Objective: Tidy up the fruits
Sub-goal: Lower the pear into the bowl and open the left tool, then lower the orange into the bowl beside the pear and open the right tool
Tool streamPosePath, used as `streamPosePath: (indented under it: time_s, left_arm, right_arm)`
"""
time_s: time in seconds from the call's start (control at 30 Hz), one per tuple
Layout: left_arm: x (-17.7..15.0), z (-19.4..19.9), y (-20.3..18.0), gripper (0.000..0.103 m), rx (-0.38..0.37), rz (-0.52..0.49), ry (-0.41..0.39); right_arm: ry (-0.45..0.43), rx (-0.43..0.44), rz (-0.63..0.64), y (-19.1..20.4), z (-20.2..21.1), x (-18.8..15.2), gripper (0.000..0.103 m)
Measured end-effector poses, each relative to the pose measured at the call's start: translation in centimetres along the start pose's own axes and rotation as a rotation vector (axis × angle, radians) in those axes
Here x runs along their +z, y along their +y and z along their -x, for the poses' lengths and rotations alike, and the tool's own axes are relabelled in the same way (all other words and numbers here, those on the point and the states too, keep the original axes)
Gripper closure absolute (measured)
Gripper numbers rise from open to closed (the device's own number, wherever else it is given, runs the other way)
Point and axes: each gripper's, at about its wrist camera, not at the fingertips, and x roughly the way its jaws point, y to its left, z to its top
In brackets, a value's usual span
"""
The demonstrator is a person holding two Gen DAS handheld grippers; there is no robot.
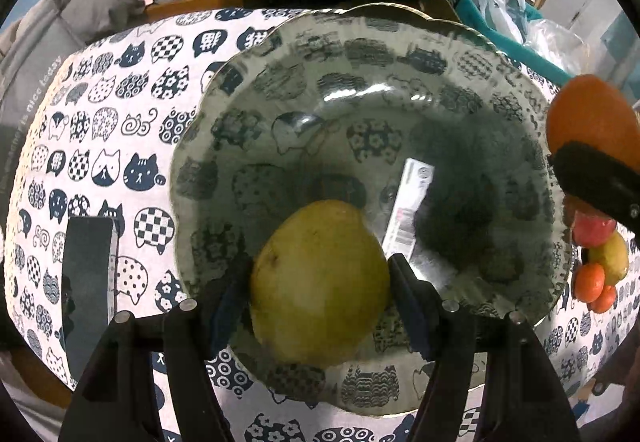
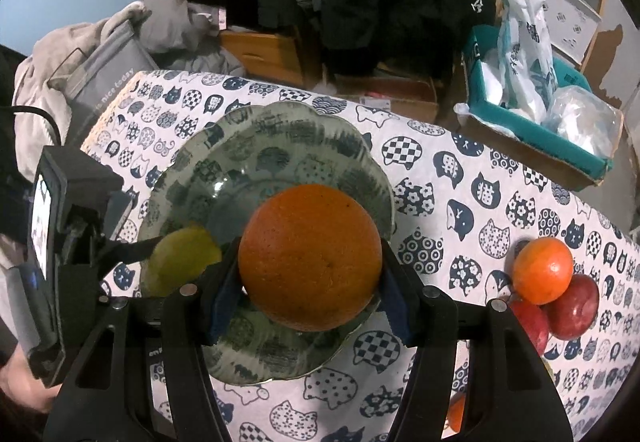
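My left gripper [image 1: 320,274] is shut on a yellow-green pear [image 1: 320,282] and holds it over the near part of a clear scalloped glass plate [image 1: 360,54]. My right gripper [image 2: 310,262] is shut on a large orange [image 2: 310,256], which hangs over the same plate [image 2: 240,170]. In the left wrist view the orange [image 1: 592,114] and one black finger of the right gripper show at the right edge. The right wrist view shows the pear [image 2: 182,262] at the left, in the left gripper. The plate has no fruit lying in it.
A cat-print cloth [image 2: 460,178] covers the table. More fruit lies to the right: a small orange [image 2: 542,270] on two red apples [image 2: 574,306], plus a lemon [image 1: 612,254] and tangerines [image 1: 590,282]. A teal box [image 2: 528,130] with bags stands beyond the table's far right edge.
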Motion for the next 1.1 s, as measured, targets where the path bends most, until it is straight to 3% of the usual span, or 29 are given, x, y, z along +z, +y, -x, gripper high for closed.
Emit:
streamPosePath:
  time_s: [0.13, 0.4, 0.63, 0.93, 1.1]
  left_arm:
    - [0.3, 1.3, -0.2, 0.015, -0.011, -0.003, -0.058]
    - [0.1, 3.8, 2.5, 0.015, 0.003, 0.077, -0.083]
    - [-0.7, 5.8, 6.3, 0.015, 0.009, 0.203, -0.12]
    - [-1.8, 6.2, 7.5, 0.016, 0.095, 0.188, -0.121]
    - [-1.9, 6.5, 7.8, 0.018, 0.071, 0.189, -0.142]
  right_arm:
    - [-0.001, 0.003, -0.001, 0.0, 0.1, 0.1, 0.041]
    - [0.007, 0.022, -0.012, 0.1, -0.1, 0.3, 0.041]
    - [0.055, 0.039, 0.018, 1.5, -1.4, -0.1, 0.041]
    - [0.137, 0.036, 0.081, 3.4, -3.5, -1.5, 0.041]
    - [0.166, 0.029, 0.104, 3.8, -4.3, -2.1, 0.04]
